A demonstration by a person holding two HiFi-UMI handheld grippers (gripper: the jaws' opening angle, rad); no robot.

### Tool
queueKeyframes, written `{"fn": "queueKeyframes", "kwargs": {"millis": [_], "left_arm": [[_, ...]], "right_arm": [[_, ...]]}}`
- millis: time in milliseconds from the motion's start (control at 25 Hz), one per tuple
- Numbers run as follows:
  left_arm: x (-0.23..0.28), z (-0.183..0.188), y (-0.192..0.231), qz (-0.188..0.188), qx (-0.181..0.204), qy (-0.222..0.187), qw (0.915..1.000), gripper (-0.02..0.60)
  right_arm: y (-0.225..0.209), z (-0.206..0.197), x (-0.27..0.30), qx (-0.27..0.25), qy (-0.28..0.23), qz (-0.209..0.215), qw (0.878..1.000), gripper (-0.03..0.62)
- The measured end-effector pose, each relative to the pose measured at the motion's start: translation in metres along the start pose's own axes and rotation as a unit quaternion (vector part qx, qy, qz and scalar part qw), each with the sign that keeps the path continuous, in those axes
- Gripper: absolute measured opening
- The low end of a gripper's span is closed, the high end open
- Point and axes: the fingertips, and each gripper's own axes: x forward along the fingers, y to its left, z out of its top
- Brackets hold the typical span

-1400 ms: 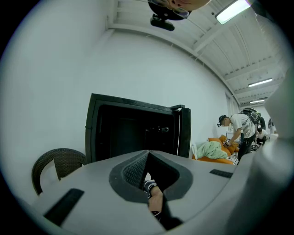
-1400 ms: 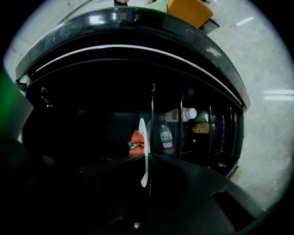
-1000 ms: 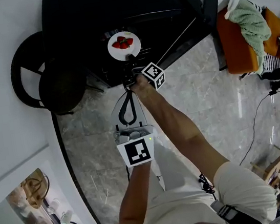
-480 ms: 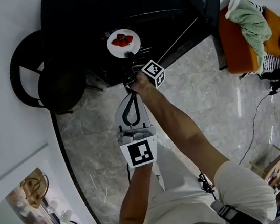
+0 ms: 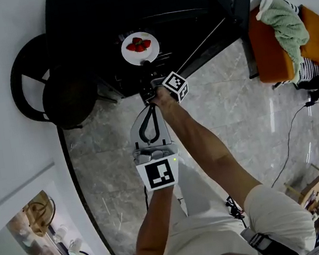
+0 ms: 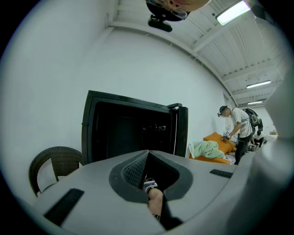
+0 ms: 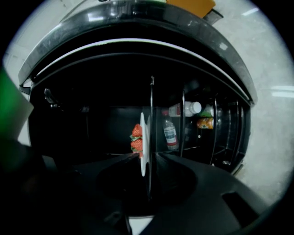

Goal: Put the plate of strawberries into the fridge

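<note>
The white plate [image 5: 140, 47] with red strawberries [image 5: 139, 44] lies on a shelf inside the open black fridge [image 5: 131, 10]. My right gripper [image 5: 148, 66] reaches in to the plate's near rim. In the right gripper view the plate [image 7: 143, 142] is seen edge-on beside the strawberries [image 7: 136, 137], its rim between the jaws of my right gripper [image 7: 146, 156]. Those jaws have just been opening and now stand apart from the rim. My left gripper [image 5: 151, 107] hangs back below the right hand, its tips together in the left gripper view [image 6: 148, 151], nothing in them.
A glass shelf edge [image 7: 150, 114], water bottles [image 7: 170, 133] and an orange packet [image 7: 205, 122] share the fridge. The fridge door [image 5: 240, 6] stands open at right. A dark wicker chair [image 5: 53, 86] is left of the fridge. An orange sofa with a green blanket [image 5: 279, 36] and a person [image 6: 239, 128] are further right.
The plate has slid slightly deeper into the fridge with the right gripper behind it. The left gripper has kept still.
</note>
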Motion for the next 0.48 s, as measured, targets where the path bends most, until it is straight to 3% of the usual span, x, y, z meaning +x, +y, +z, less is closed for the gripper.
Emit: {"fn": "queueKeyframes", "kwargs": {"millis": [480], "left_arm": [[-0.004, 0.002, -0.004, 0.003, -0.011, -0.003, 0.9999, 0.0]], "right_arm": [[-0.001, -0.003, -0.024, 0.002, 0.0, -0.002, 1.0, 0.087]]}}
